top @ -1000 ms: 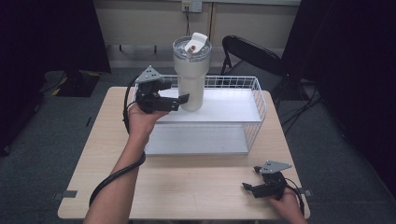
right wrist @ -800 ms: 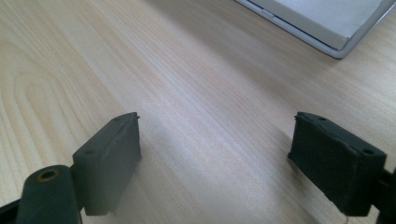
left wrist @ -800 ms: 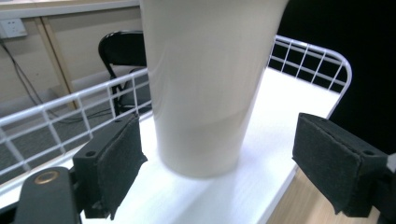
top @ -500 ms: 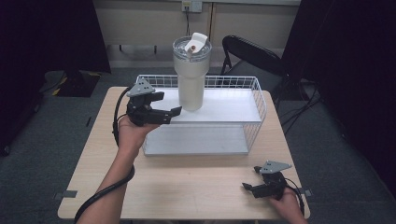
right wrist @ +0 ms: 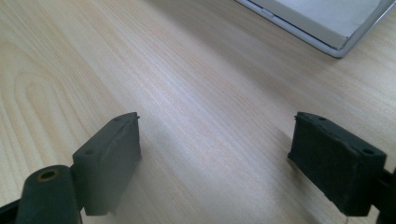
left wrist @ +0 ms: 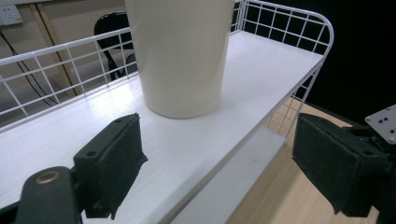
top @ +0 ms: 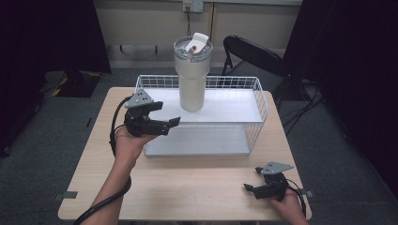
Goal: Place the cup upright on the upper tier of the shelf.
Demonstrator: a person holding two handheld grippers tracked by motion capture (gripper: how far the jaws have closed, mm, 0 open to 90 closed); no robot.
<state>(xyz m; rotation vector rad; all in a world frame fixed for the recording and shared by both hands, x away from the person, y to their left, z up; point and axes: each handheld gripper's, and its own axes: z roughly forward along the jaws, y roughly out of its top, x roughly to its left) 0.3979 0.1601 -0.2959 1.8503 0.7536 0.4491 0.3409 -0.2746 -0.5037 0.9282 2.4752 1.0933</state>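
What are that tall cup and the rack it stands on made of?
The tall cup looks like cream-coated metal, smooth and softly glossy, under a clear plastic lid; the coating hides the core, so this is a guess. The rack has thin white-coated wire walls and a white board shelf with faint grain, likely laminate.

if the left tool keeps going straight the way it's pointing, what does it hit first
Most likely the cream tumbler standing on the white shelf: it sits dead ahead between the open left tool jaws, though the depth is hard to judge.
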